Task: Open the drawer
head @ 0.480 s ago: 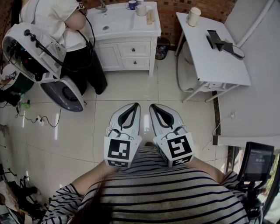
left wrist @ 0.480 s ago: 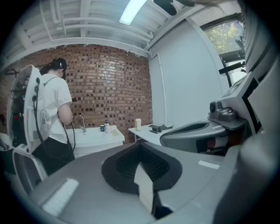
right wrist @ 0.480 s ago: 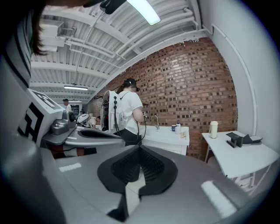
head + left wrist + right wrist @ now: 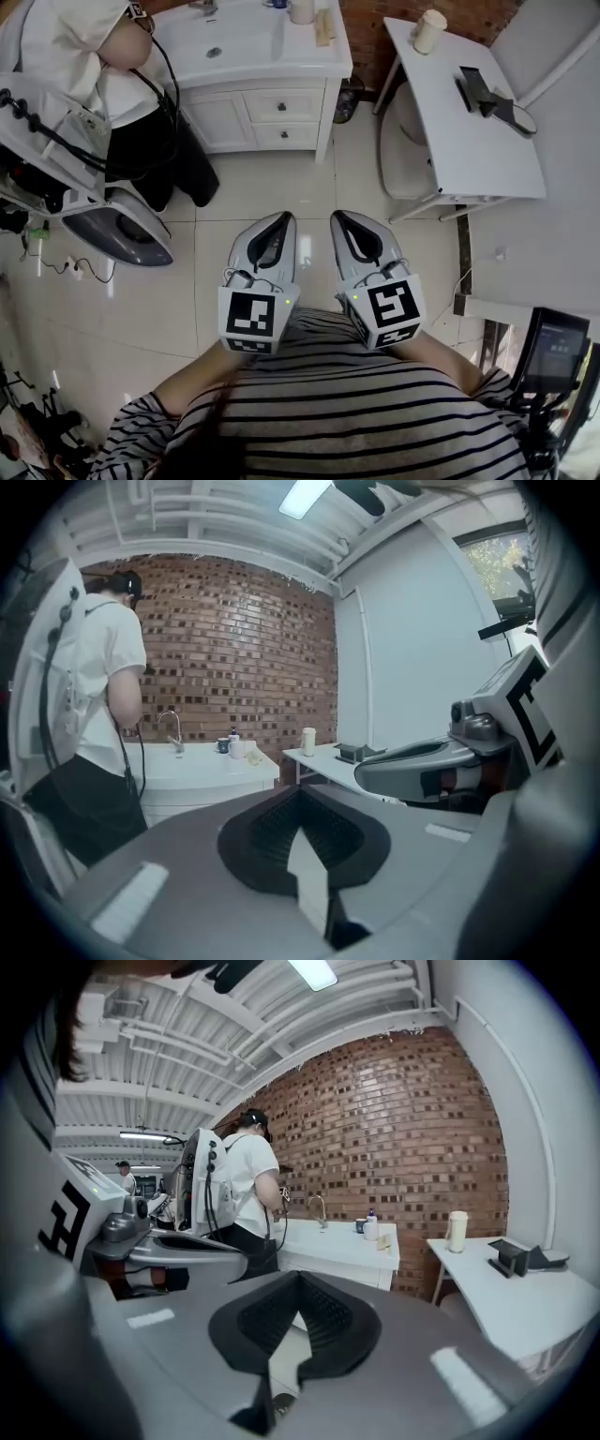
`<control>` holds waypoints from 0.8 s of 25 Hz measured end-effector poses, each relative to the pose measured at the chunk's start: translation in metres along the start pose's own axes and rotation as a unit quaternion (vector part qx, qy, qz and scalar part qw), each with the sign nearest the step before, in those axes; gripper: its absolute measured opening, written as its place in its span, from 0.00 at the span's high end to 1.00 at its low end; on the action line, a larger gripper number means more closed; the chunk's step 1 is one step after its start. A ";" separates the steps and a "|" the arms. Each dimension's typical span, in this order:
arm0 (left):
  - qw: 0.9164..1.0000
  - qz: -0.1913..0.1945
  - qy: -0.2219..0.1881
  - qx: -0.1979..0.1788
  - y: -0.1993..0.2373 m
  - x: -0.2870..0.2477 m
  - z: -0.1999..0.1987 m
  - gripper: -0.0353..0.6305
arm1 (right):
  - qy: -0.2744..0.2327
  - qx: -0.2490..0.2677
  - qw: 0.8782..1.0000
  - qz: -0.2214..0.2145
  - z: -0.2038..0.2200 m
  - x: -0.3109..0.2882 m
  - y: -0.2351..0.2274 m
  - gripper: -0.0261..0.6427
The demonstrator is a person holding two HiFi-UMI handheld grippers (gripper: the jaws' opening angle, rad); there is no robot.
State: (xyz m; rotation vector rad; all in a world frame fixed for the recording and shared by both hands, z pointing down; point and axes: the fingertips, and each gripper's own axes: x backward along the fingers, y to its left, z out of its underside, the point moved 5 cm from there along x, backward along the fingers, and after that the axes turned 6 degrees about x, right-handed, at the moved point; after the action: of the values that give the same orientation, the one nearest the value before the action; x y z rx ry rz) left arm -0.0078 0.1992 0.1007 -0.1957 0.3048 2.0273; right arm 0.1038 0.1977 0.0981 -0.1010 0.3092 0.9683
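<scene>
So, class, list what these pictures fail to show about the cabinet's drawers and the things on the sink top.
Head view: the drawers are shut, so contents are hidden; the top edge cuts off the cup and tap on the sink top.
Left gripper view: the body of the left gripper hides most of the cabinet front.

Striped top (image 4: 375,412), black-on-white, long sleeves. Left tool (image 4: 284,220), right tool (image 4: 339,218): pale grey shells, black-and-white marker cubes (image 4: 251,321) at 6 o'clock.

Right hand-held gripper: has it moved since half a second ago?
Yes, the right hand-held gripper moved slightly forward; its tip is now closer to the white sink cabinet in the head view.
</scene>
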 end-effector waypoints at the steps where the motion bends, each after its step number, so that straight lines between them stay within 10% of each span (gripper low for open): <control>1: 1.000 0.004 0.001 0.001 0.014 -0.014 -0.006 0.92 | 0.002 0.003 1.000 0.002 -0.005 -0.017 -0.004 0.96; 11: 0.994 0.092 0.064 -0.019 0.150 -0.170 -0.023 0.92 | 0.038 0.002 0.999 0.037 -0.027 -0.221 -0.054 0.96; 20: 0.996 0.030 0.075 0.037 0.225 -0.289 0.108 0.92 | 0.081 0.005 0.996 0.036 0.113 -0.352 -0.100 0.96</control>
State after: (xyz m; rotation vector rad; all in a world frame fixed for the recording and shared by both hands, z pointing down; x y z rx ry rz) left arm -0.0771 -0.1120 0.3109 -0.2973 0.4836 2.0601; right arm 0.0250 -0.1131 0.3073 -0.1598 0.4697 1.0318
